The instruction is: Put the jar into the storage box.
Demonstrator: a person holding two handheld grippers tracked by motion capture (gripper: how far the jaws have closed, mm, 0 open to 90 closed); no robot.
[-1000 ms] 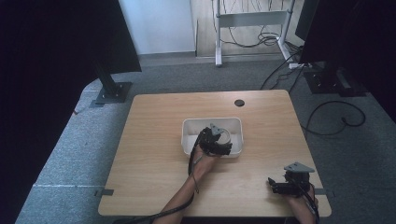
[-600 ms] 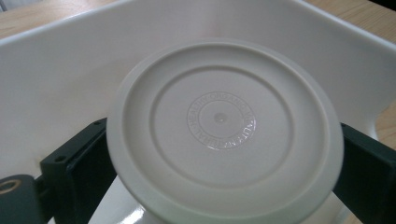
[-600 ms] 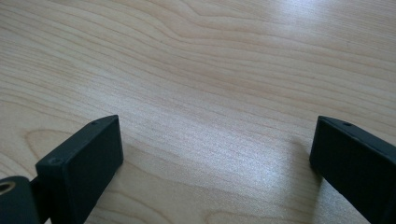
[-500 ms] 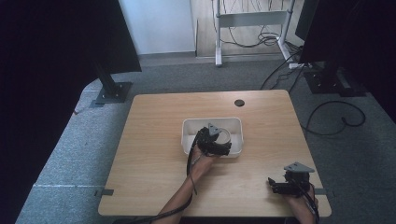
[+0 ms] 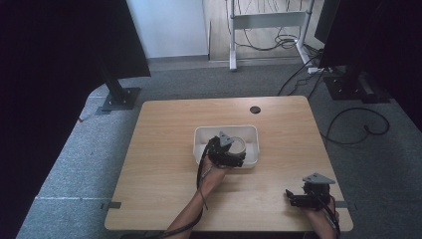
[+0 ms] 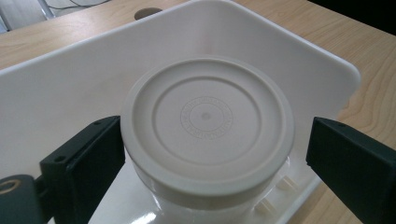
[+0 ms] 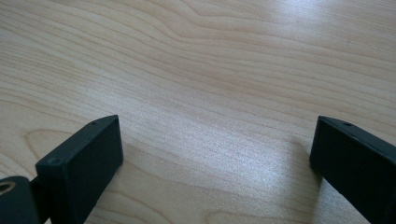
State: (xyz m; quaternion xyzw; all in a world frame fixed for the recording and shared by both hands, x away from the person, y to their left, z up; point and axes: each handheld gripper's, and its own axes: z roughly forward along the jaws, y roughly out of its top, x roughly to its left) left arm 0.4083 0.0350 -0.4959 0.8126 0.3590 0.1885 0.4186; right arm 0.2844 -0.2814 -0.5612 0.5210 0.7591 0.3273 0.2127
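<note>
Grey carpet, dark stands and loose cables surround a pale wooden surface (image 5: 164, 174), bare apart from a white tray (image 5: 201, 141) near its centre and a round cable hole (image 5: 255, 109) toward its far edge. Starting at the left, the left gripper (image 5: 230, 153) hangs over the tray, the person's forearm reaching in from the near edge. Inside the tray stands a clear-walled jar (image 6: 205, 196) capped by a cream lid (image 6: 207, 121). In the left gripper view the fingers (image 6: 86, 161) are spread to either side of that lid; the left one sits just beside or against the rim, the right one stands clear of it, so nothing is clamped. The step in hand appears to be the approach to a grasp on the jar. The next move likely calls for centring the jar between the fingers and closing evenly on the lid's edge or the wall just below it, since a lopsided closure could push the jar against the tray wall. Further right, the right gripper (image 5: 293, 198) rests near the front right corner of the surface, well apart from the tray, its fingers (image 7: 81, 163) wide apart over bare wood and holding nothing. Concentric rings and a band of embossed characters circle the lid's centre; the characters are too fine to read.
</note>
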